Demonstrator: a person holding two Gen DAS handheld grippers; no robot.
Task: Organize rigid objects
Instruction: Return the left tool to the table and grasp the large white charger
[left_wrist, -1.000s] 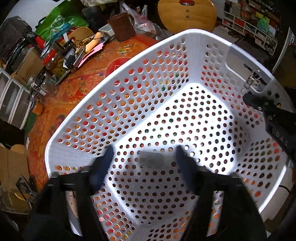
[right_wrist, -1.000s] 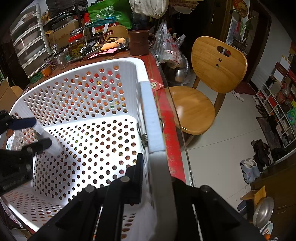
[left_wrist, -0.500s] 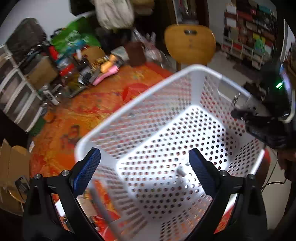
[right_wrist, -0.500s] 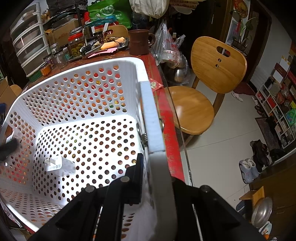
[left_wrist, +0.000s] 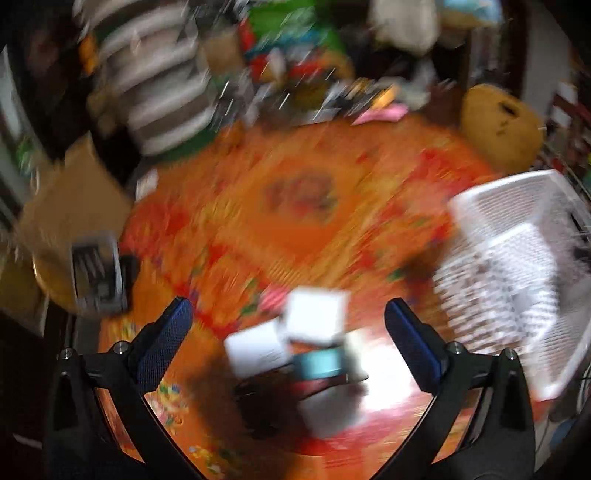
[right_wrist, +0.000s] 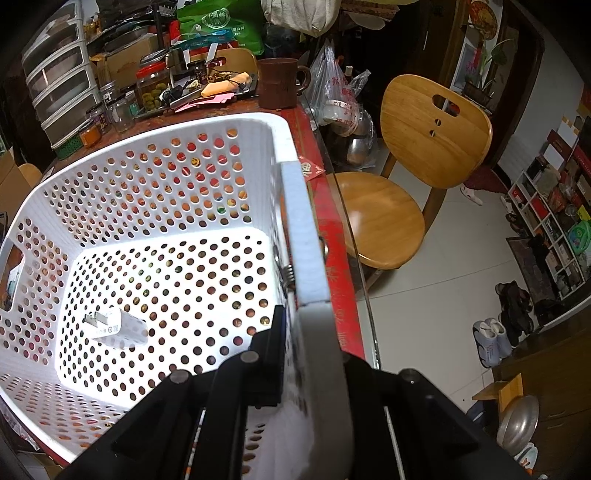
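Left wrist view looks steeply down over the table (left_wrist: 295, 206); right sits close above the basket (right_wrist: 110, 206), shared by both.

A white basket (right_wrist: 155, 206) dotted with round holes sits on an orange-red flowered tablecloth (left_wrist: 295, 229), honey-brown chair (right_wrist: 424, 140) at two o'clock.

1 white basket (right_wrist: 155, 206), perforated. 1 white plug adapter (right_wrist: 118, 326) inside it. 1 brown mug (right_wrist: 279, 88) on bench (right_wrist: 334, 236). 1 wooden chair (right_wrist: 406, 177). 1 drawer unit (right_wrist: 61, 85), approx 4 drawers. Approx 3 glass jars at bench back, incl 1 w/ red lid (right_wrist: 151, 85). Left view blurred: 2 white boxes (left_wrist: 317, 317), 1 teal item (left_wrist: 321, 363); rest uncountable. 2 tongs: left (left_wrist: 286, 332), right (right_wrist: 295, 354).
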